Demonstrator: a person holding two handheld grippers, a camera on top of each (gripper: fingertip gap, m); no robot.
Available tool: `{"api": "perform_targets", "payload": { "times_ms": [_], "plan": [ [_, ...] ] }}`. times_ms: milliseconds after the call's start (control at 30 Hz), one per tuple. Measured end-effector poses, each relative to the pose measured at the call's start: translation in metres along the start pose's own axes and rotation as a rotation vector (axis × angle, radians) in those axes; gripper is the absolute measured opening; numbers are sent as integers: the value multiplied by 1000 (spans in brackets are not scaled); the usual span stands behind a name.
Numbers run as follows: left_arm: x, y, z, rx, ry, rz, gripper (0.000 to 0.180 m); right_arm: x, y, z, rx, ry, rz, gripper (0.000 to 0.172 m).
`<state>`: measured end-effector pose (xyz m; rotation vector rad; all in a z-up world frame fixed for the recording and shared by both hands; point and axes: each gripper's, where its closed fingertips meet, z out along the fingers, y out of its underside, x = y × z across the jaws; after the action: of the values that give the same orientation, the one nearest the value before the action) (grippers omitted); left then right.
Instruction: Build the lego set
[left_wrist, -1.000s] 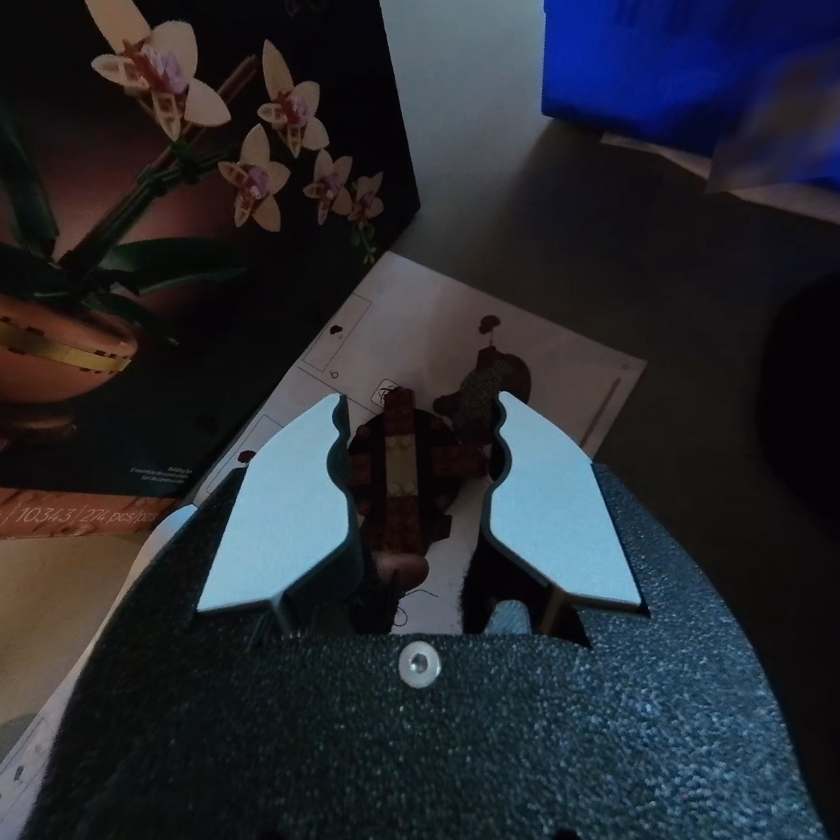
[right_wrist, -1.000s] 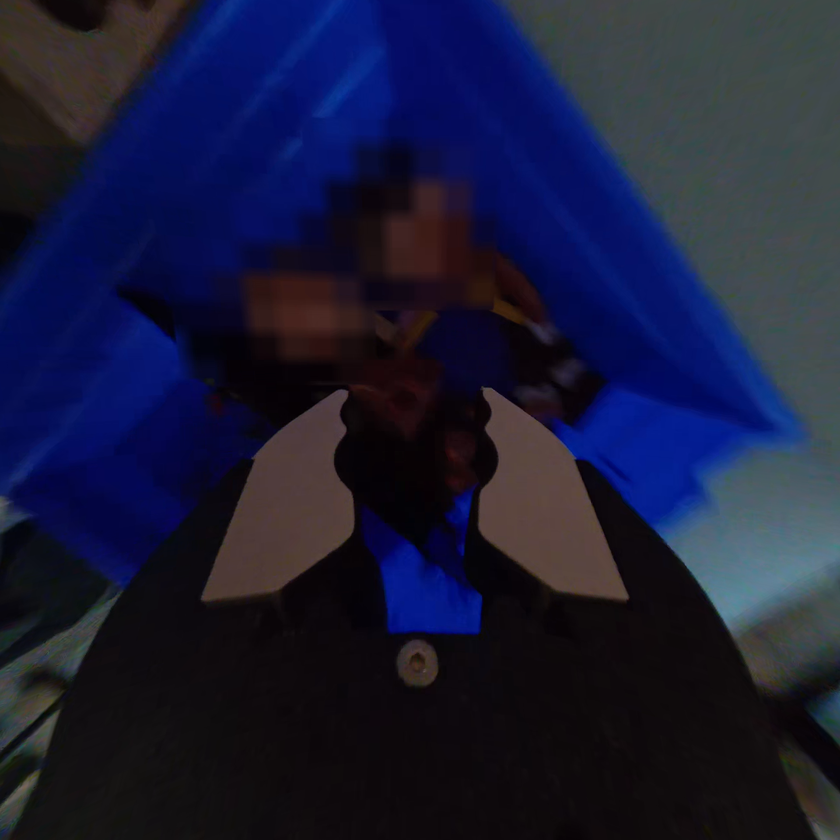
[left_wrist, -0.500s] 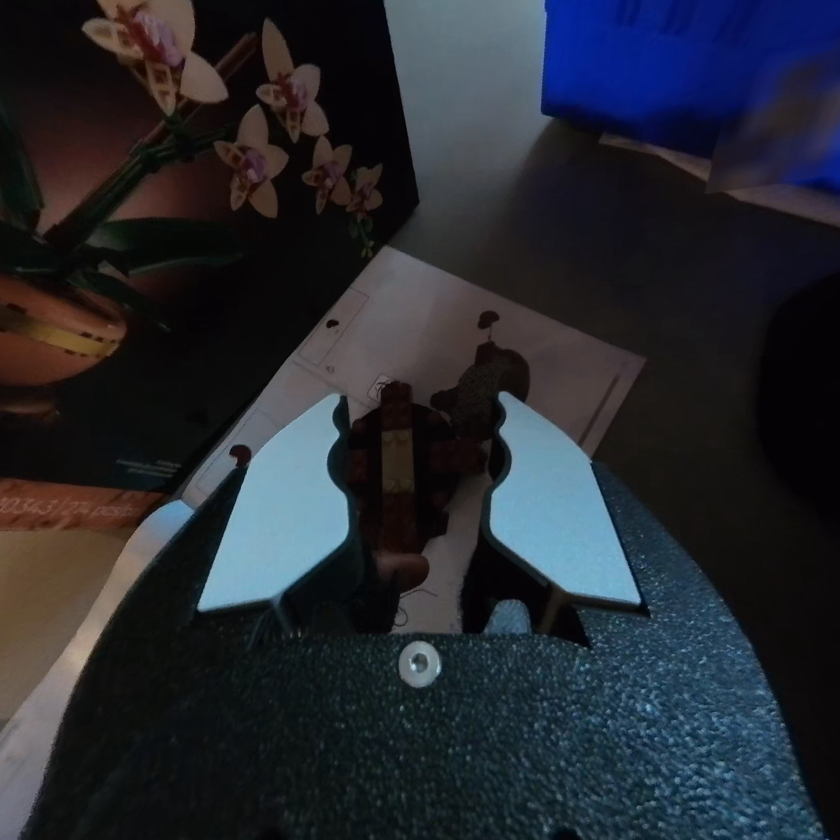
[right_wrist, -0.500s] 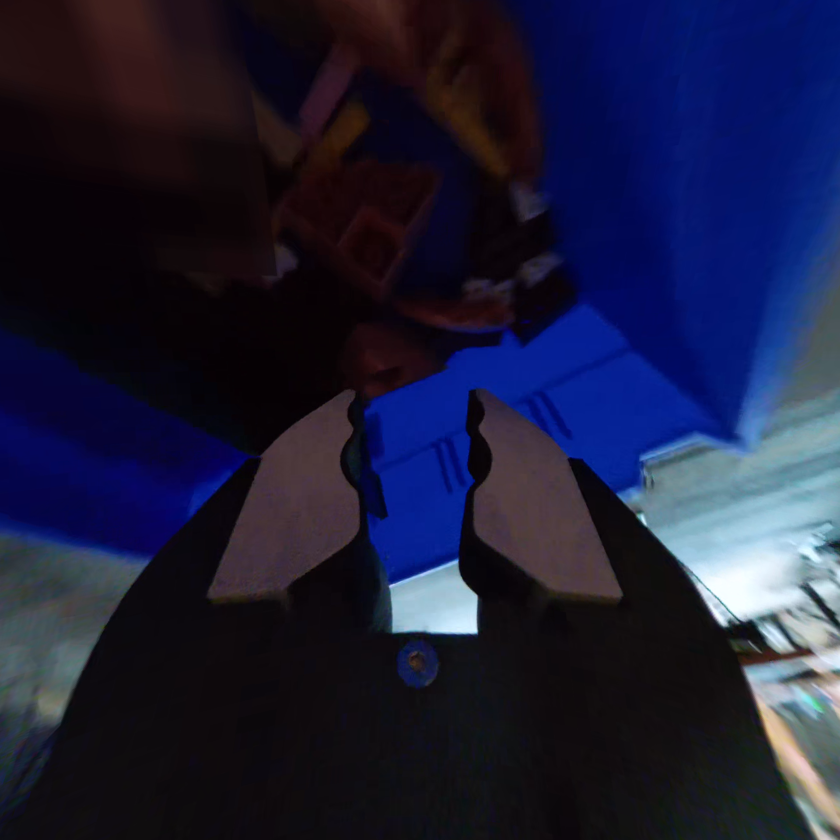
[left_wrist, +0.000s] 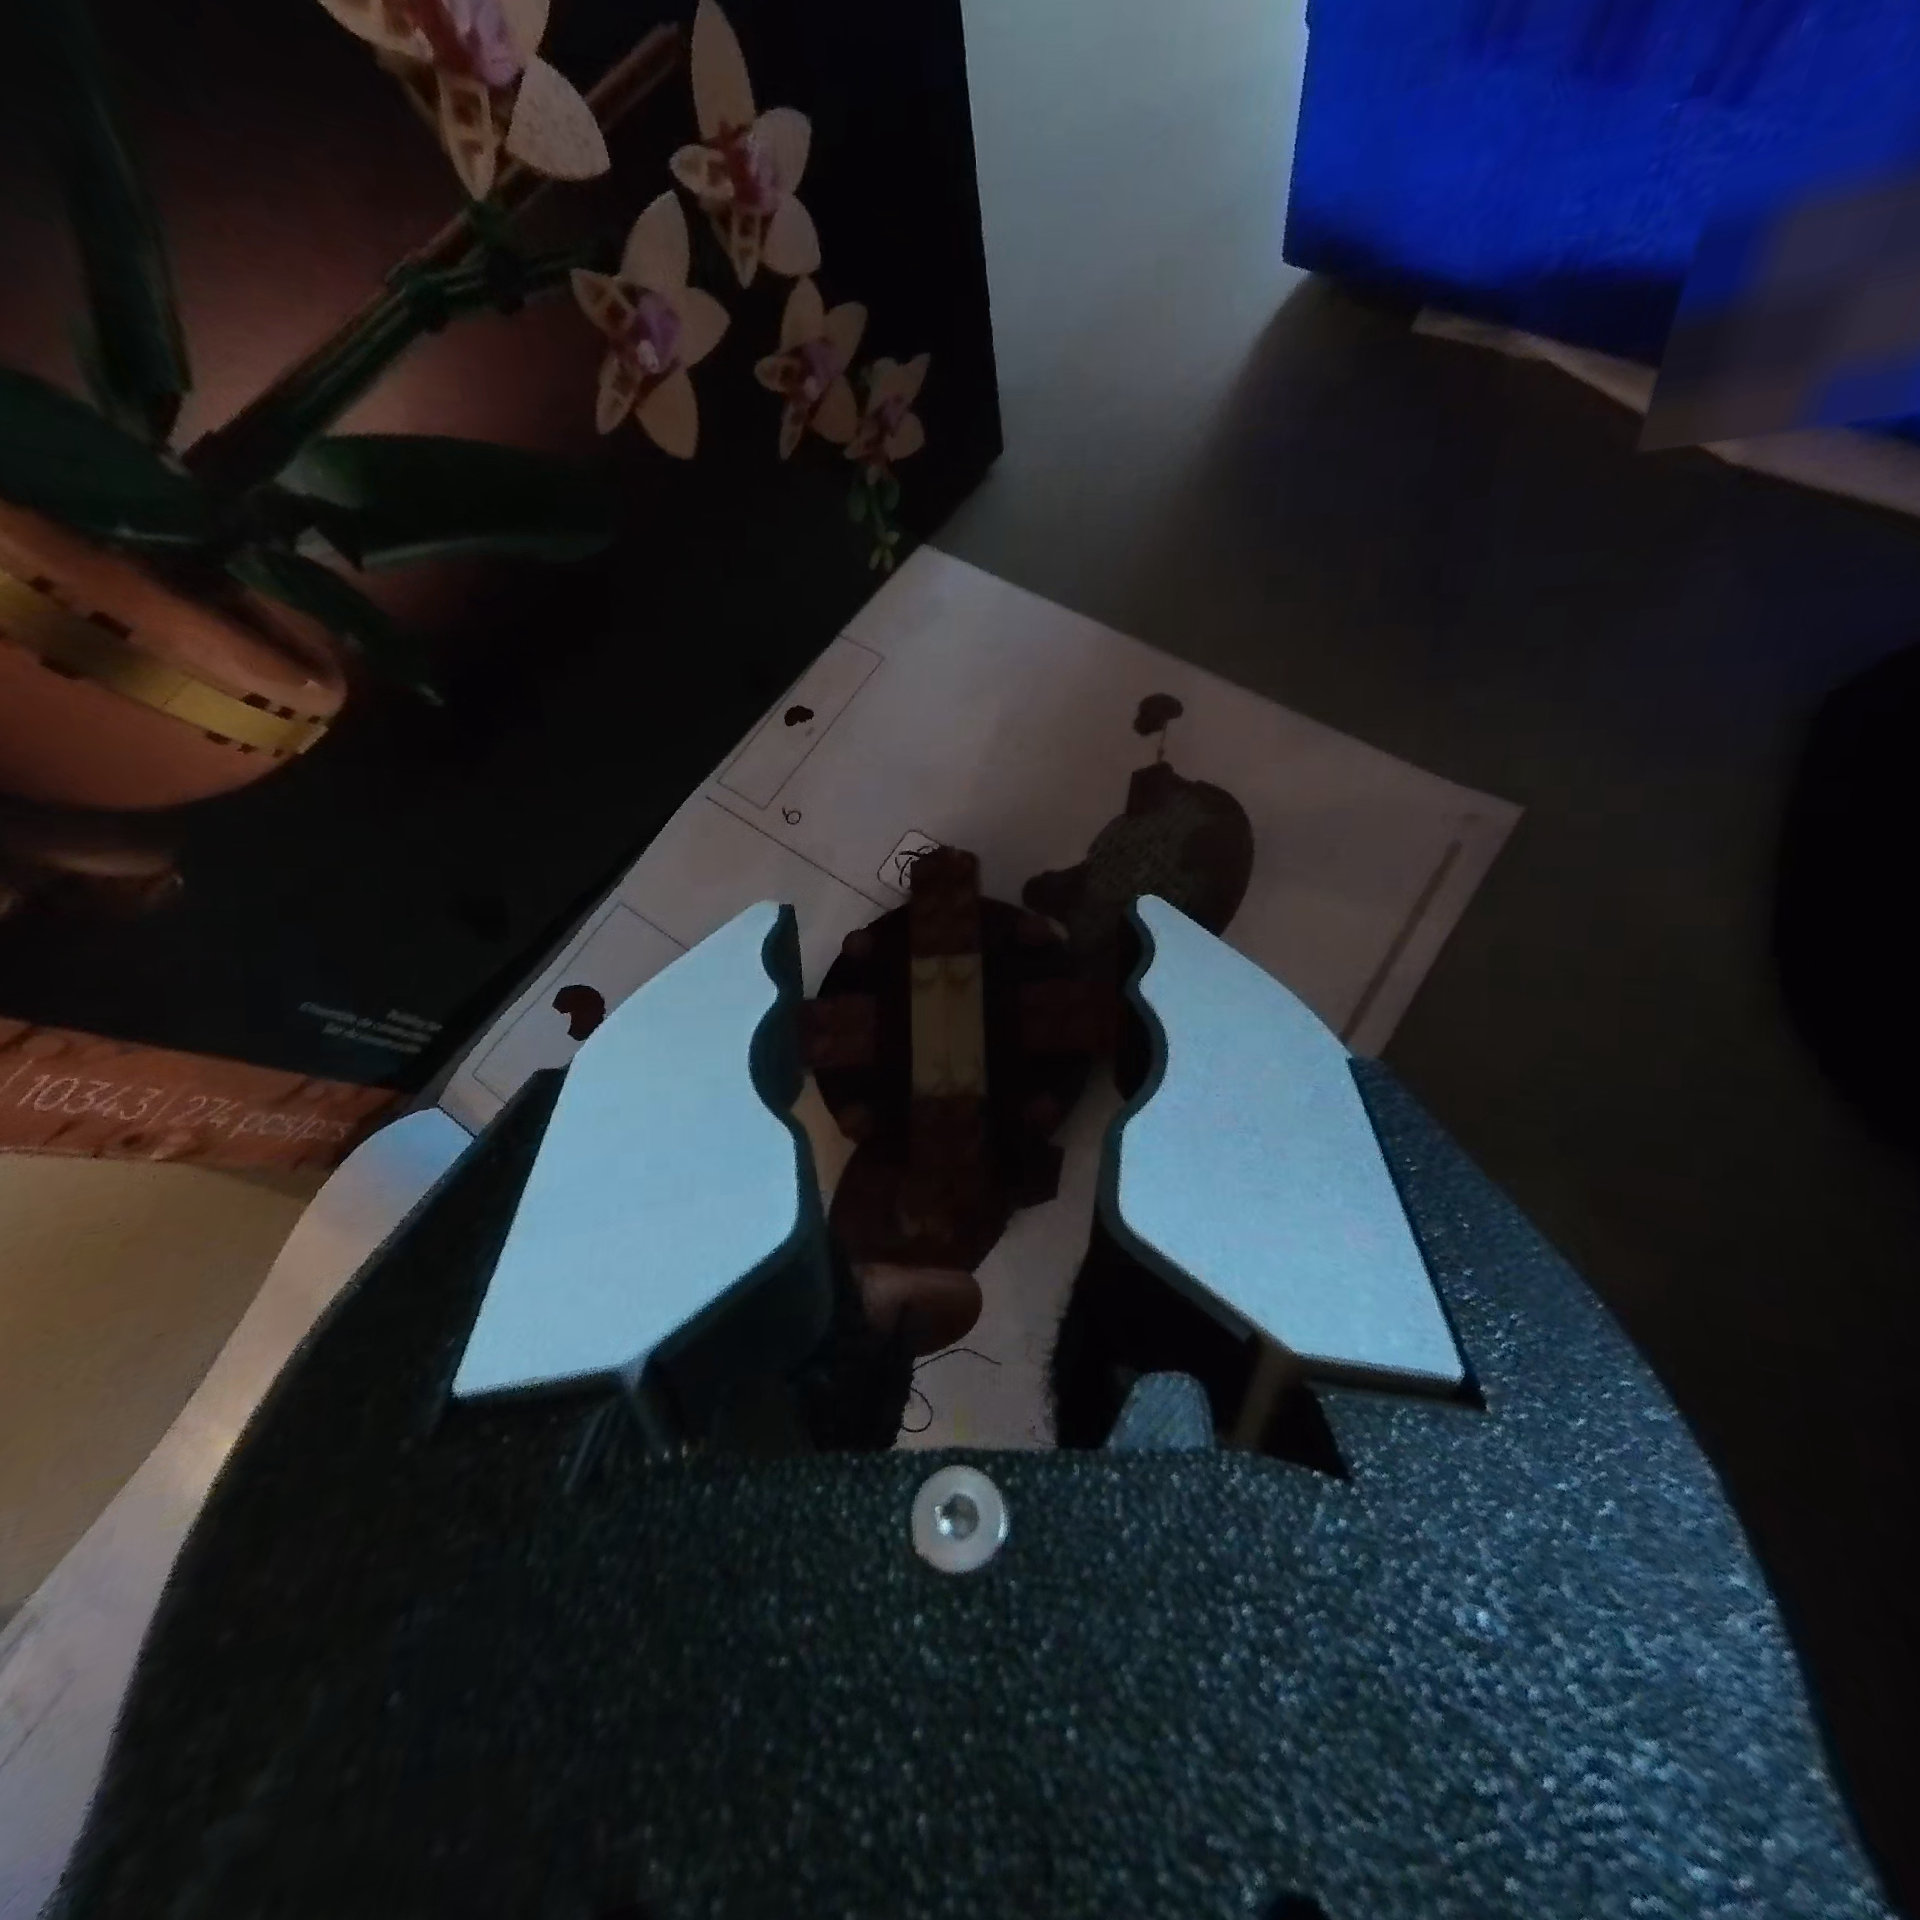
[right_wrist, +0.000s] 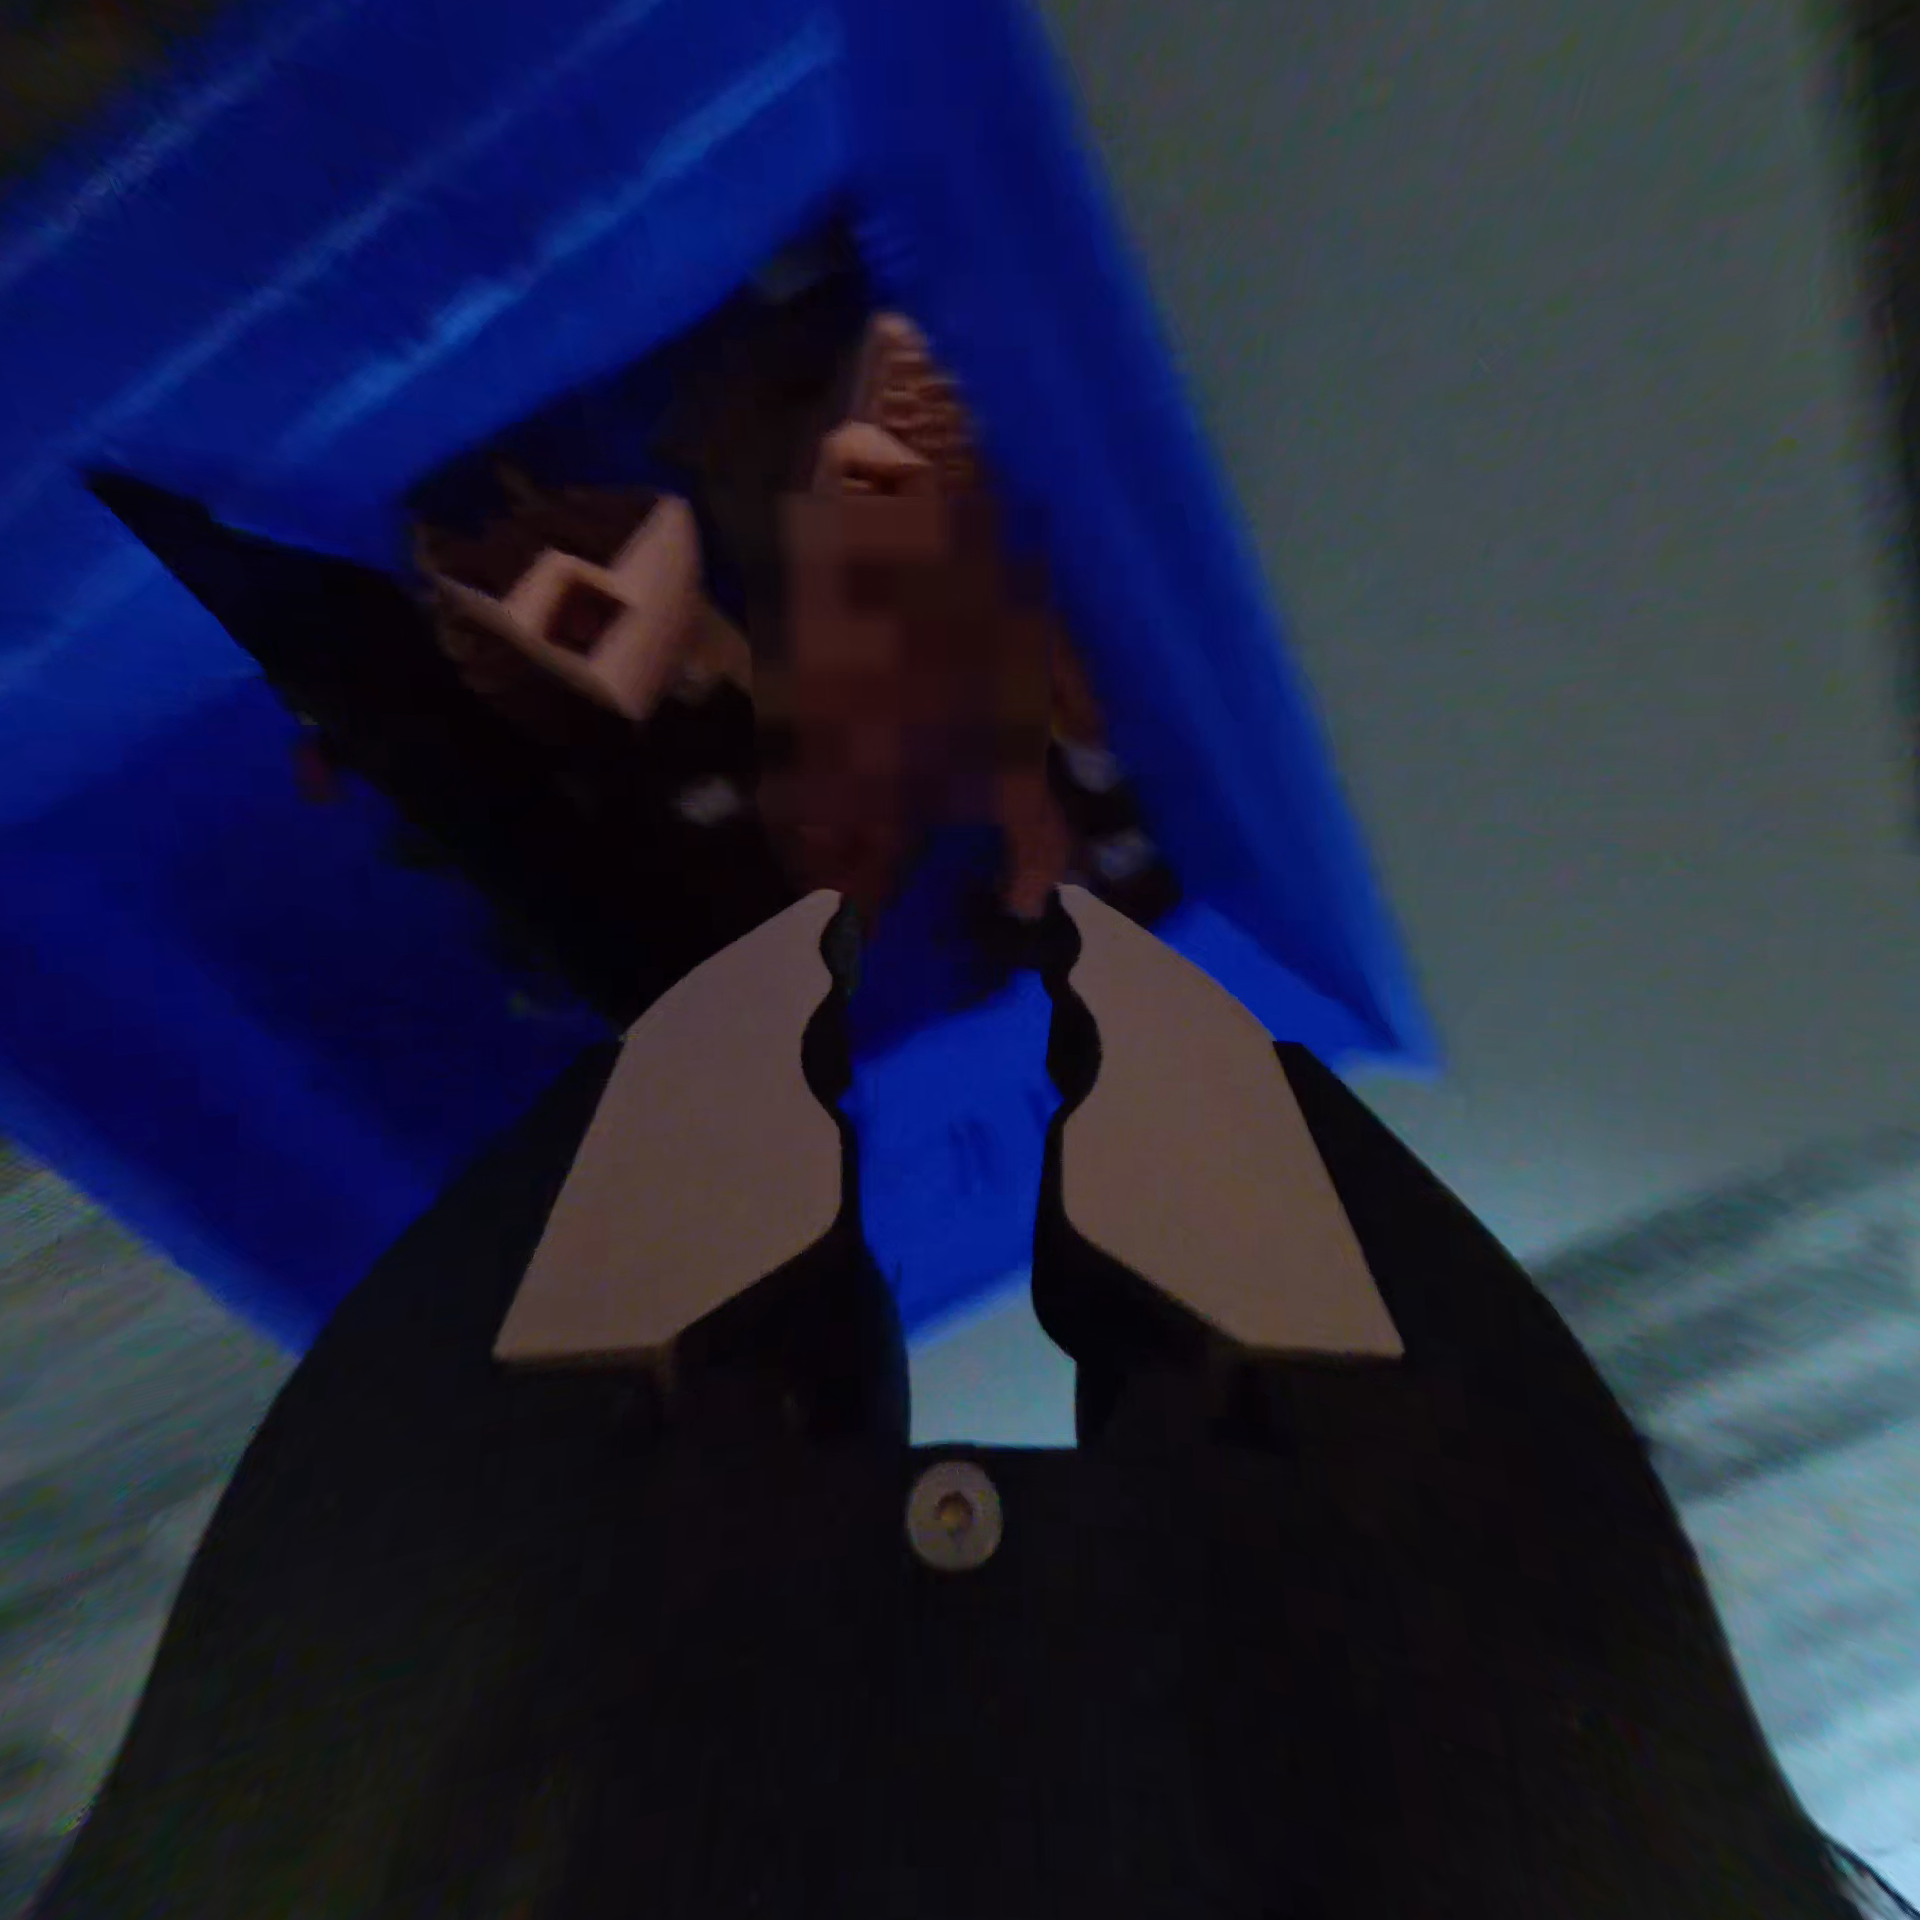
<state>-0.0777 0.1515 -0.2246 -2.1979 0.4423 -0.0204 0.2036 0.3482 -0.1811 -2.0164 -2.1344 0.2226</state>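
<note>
The left gripper (left_wrist: 961, 914) grips a dark brown brick assembly (left_wrist: 951, 1049) with a beige strip along its middle. The assembly sits between the two pale fingers (left_wrist: 665, 1143), and its sides reach the inner faces of both of them, so the jaws stand wide and are closed on it. It hangs just above a white instruction sheet (left_wrist: 1039, 686), which lies flat on the grey table (left_wrist: 1455, 540) and carries printed boxes and drawings of dark parts. To the left of the sheet stands a dark box (left_wrist: 416, 520) with a picture of orchid flowers in a brown pot; its lower edge touches the sheet's left side. At the far right of the table there is a blue bin (left_wrist: 1558, 135), well apart from the assembly.

The right gripper (right_wrist: 951, 904) points into the blue bin (right_wrist: 312, 312) from its open side. The picture is blurred by motion. Its fingers (right_wrist: 707, 1174) stand partly apart, and between them I see only the blue wall of the bin; the pads press on nothing. Just beyond the fingertips, inside the bin, lie mixed small bricks (right_wrist: 582, 613), brown, tan and black, and one pale piece with a square hole. Behind the bin is a pale grey surface (right_wrist: 1558, 520).
</note>
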Motion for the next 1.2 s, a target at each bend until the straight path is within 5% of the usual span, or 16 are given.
{"api": "perform_targets", "payload": {
  "times_ms": [133,300,533,633,700,800,867,1000,1200],
  "plan": [
    [0,1,1,0,0,-8,58,15,10,-24,34,90,-5,32],
    [1,-1,1,-2,-1,5,58,-1,20,-5,-34,47,-78,33],
    [0,2,0,-10,-10,4,58,7,65,53,-540,199,-295,27],
    [-1,3,0,-12,-12,-4,58,17,66,64,-617,280,-362,16],
    [-1,4,0,-13,-9,-5,58,12,55,67,-512,241,-352,12],
    [0,3,0,-9,-7,1,58,-25,-5,47,-11,-28,-170,6],
    [-1,2,0,-5,-9,0,58,-2,-15,10,116,76,-99,11],
    [0,4,2,-3,-4,-8,58,6,14,-15,76,60,-92,32],
    [4,6,4,2,9,-5,58,-21,54,37,-276,-72,-254,34]
  ]
}}
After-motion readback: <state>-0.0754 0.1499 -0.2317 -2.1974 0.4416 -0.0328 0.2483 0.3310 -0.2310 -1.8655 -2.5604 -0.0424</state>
